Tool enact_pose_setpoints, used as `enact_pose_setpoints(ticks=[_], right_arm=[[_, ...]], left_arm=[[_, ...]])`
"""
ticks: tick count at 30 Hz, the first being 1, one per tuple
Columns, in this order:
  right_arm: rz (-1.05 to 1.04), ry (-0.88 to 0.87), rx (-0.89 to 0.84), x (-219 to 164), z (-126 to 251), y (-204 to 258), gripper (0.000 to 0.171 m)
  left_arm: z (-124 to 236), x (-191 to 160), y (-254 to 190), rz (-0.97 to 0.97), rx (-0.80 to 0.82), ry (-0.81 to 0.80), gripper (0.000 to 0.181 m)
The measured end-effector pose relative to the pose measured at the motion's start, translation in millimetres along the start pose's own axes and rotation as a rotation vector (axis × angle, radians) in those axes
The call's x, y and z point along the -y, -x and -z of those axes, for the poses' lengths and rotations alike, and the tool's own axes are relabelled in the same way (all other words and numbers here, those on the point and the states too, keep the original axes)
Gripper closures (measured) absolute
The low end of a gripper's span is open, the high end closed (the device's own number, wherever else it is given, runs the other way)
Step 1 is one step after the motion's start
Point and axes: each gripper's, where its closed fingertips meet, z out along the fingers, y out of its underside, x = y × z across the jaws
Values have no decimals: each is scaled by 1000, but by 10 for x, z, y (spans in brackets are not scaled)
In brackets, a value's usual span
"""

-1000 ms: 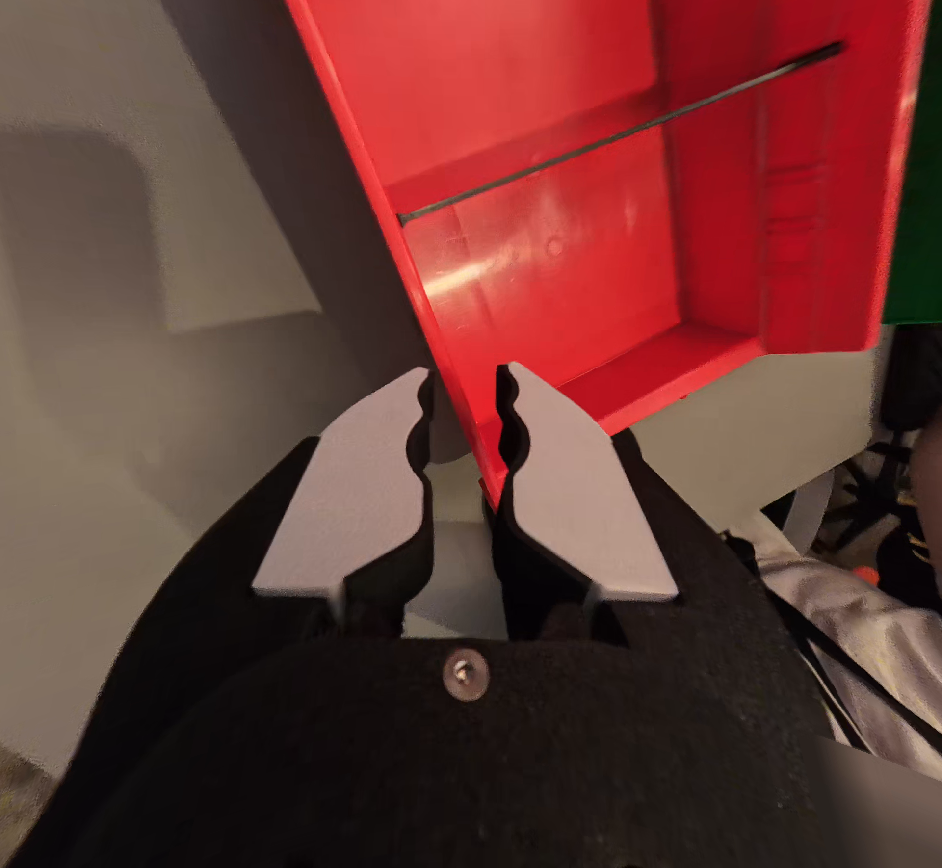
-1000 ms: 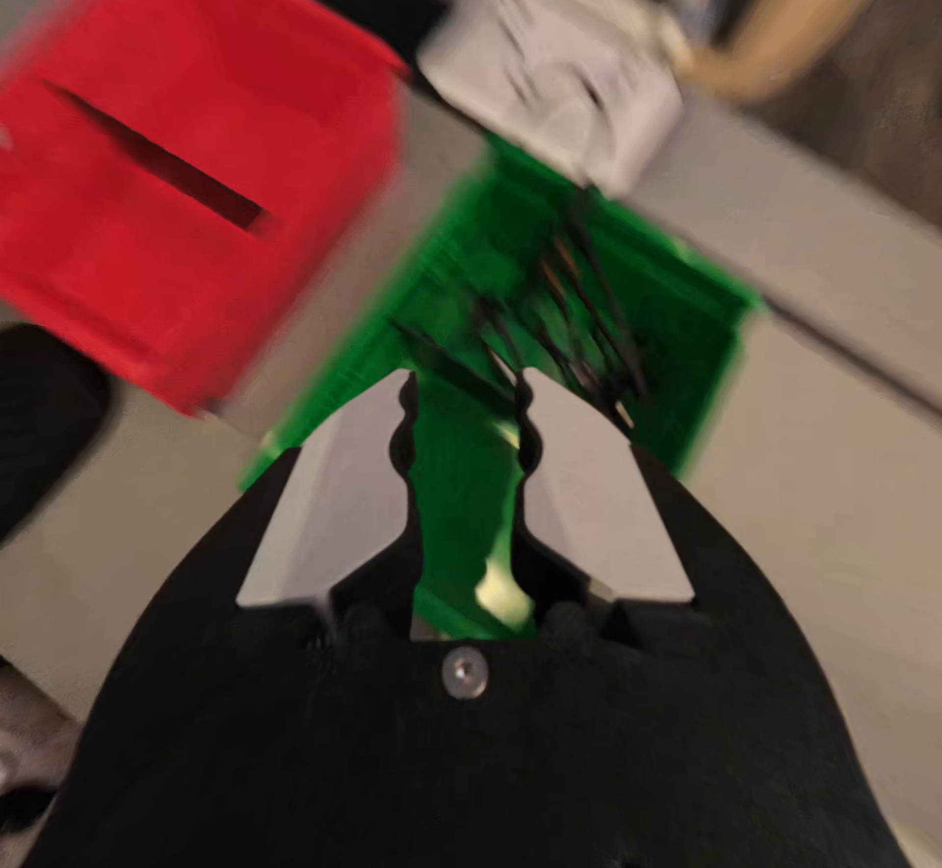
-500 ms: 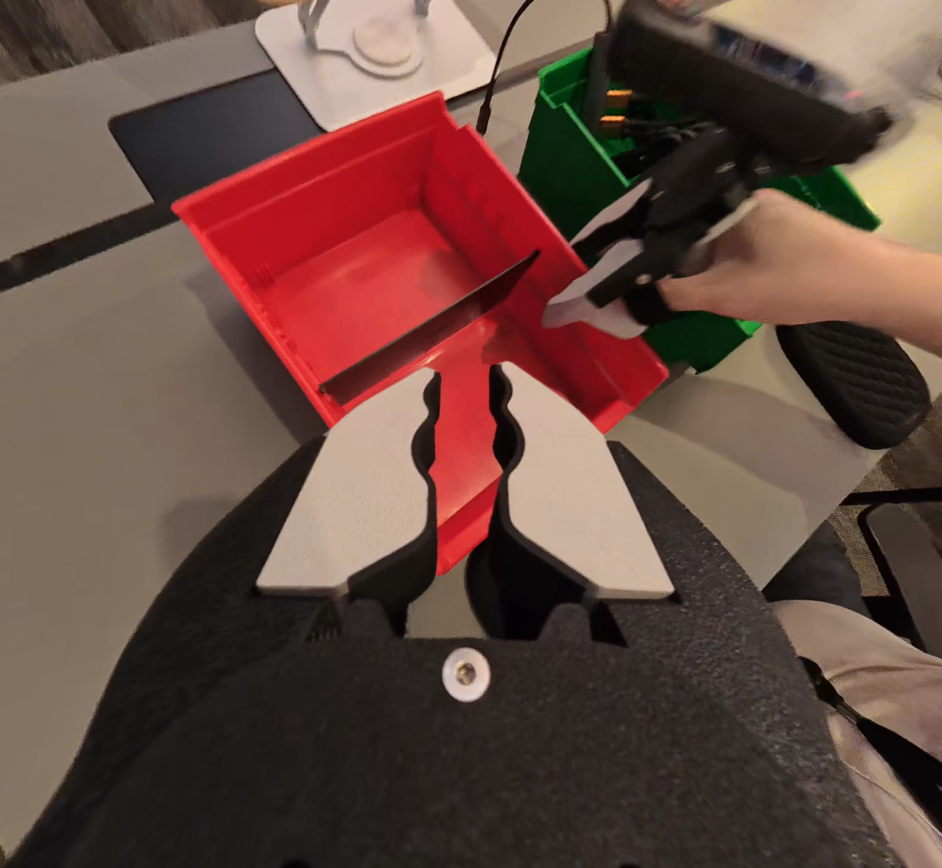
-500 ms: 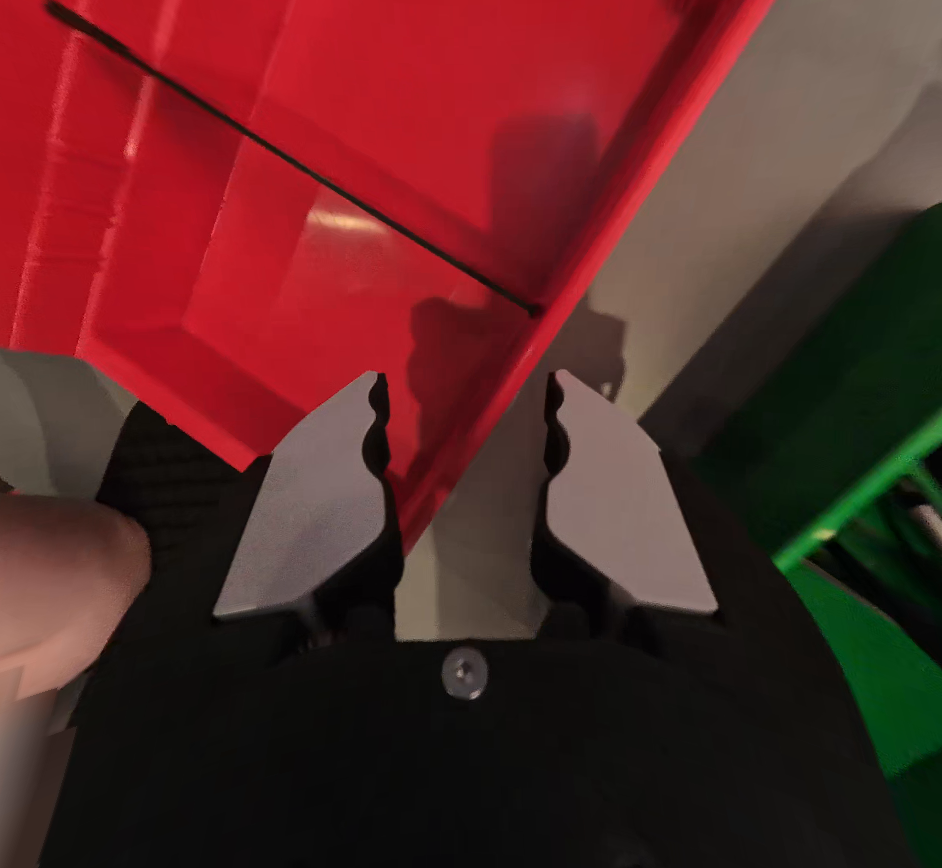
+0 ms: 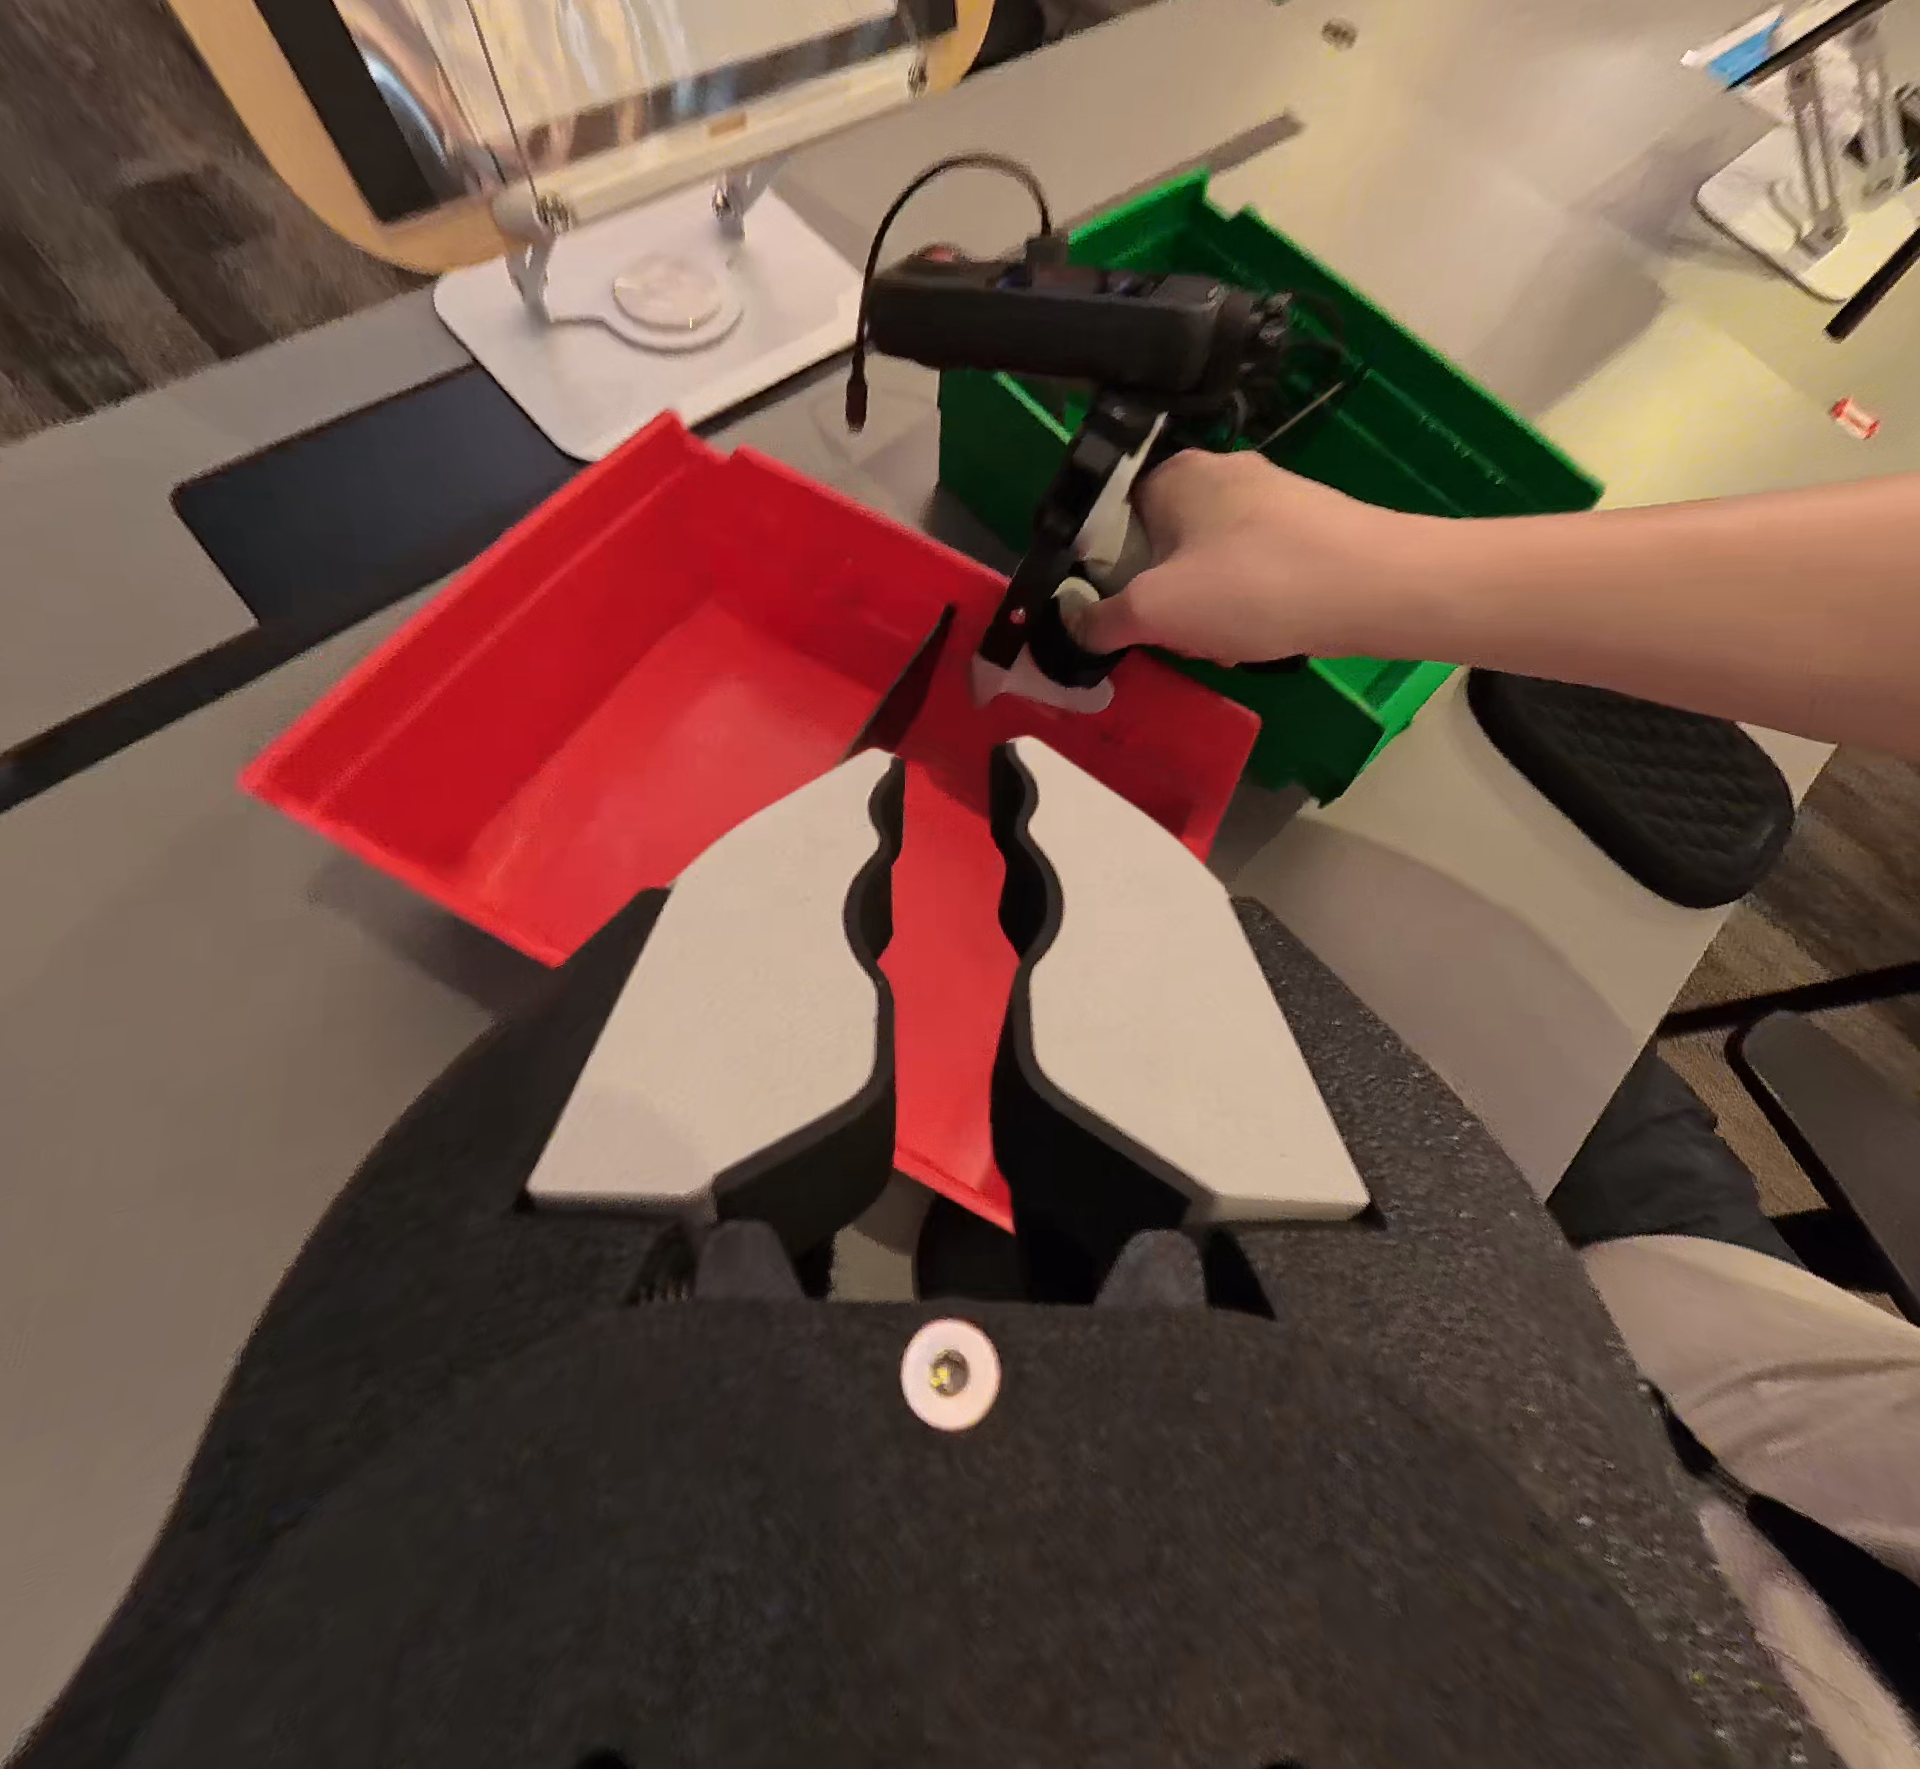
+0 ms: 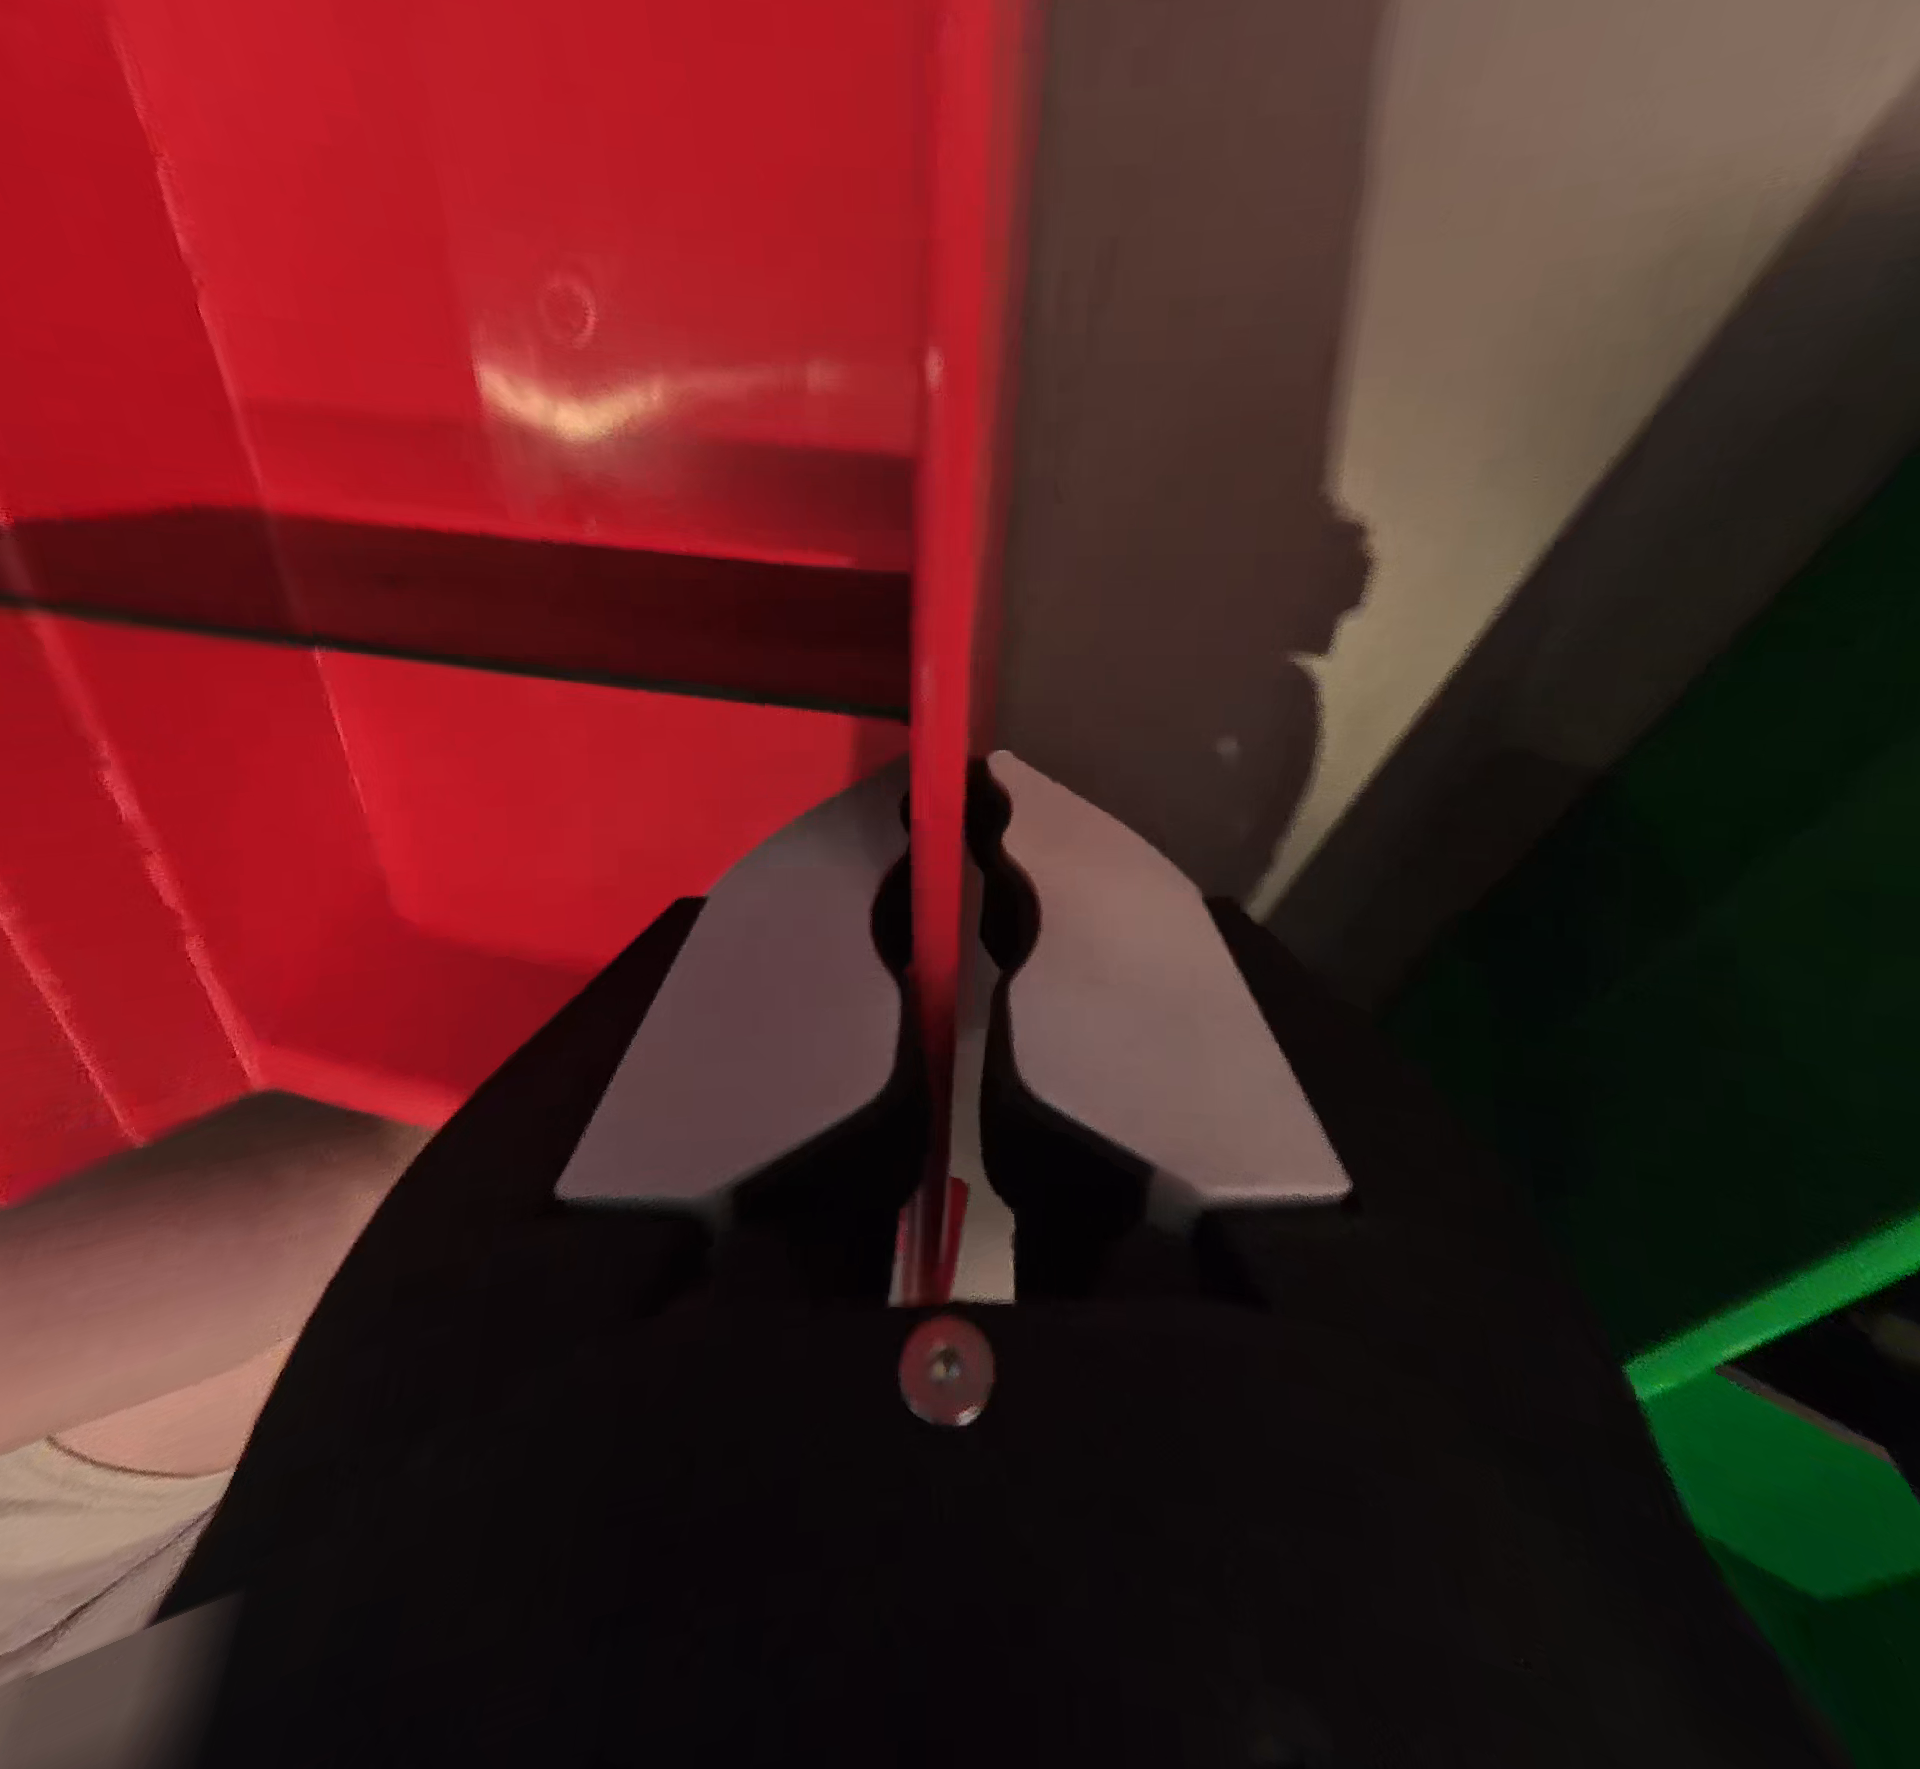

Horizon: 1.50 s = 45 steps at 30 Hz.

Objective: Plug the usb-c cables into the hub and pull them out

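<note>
Left claw [image 5: 943, 763] straddles the near corner wall of the red bin [image 5: 644, 680]; its fingers sit slightly apart with the wall between them, and whether they pinch it cannot be told. Right claw [image 6: 943, 763] is pressed together on the bin's side wall [image 6: 951, 472], held by a hand [image 5: 1205, 566]. A dark divider [image 5: 914, 680] crosses the bin. The green bin [image 5: 1351, 431] stands just behind on the grey surface [image 5: 156, 1044], holding dark cables [image 5: 1299, 337]. No hub can be made out.
</note>
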Motion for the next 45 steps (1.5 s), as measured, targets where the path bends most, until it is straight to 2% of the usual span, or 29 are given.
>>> enact_pose_setpoints(ticks=[5,9,10,13,15,17,19,21,23,26,30,32,38,41,45], right_arm=[[25,26,94,44,161,180,164],[74,-9,96,164,605,250,165],[78,-31,104,211,785,255,165],[89,-110,132,326,1506,165,165],[61,-181,131,345,2075,-71,165],[3,-276,105,295,2617,-476,165],[-76,-377,47,148,3066,-1026,165],[-148,-455,-37,-120,3361,-1641,165],[-255,-506,-102,-482,3486,-2253,165],[-436,-537,-131,-1072,3421,-3037,166],[-600,-520,-167,-1763,3132,-3752,165],[-652,-493,-183,-2029,2945,-4003,166],[-683,-380,-203,-2475,2369,-4407,165],[-637,-330,-198,-2525,2154,-4464,165],[-570,-287,-185,-2481,1955,-4475,164]], left_arm=[[328,270,-205,-34,8,-200,163],[890,566,-483,-8,-24,-521,160],[1061,614,-554,-7,-45,-607,157],[1475,645,-641,3,-46,-790,126],[1598,613,-610,14,-11,-830,118],[1589,608,-592,8,-6,-826,119],[1368,587,-596,-10,-29,-727,127],[907,480,-621,-30,-56,-508,118],[375,391,-735,-83,-129,-289,117],[-409,392,-853,-62,-229,-73,120],[-1336,306,-836,27,-191,123,133],[-1680,183,-889,20,-171,208,130],[-2283,-352,-1053,-107,-77,487,122],[-2431,-490,-1001,-138,-22,563,126],[-2447,-522,-1028,-73,-95,589,130]])
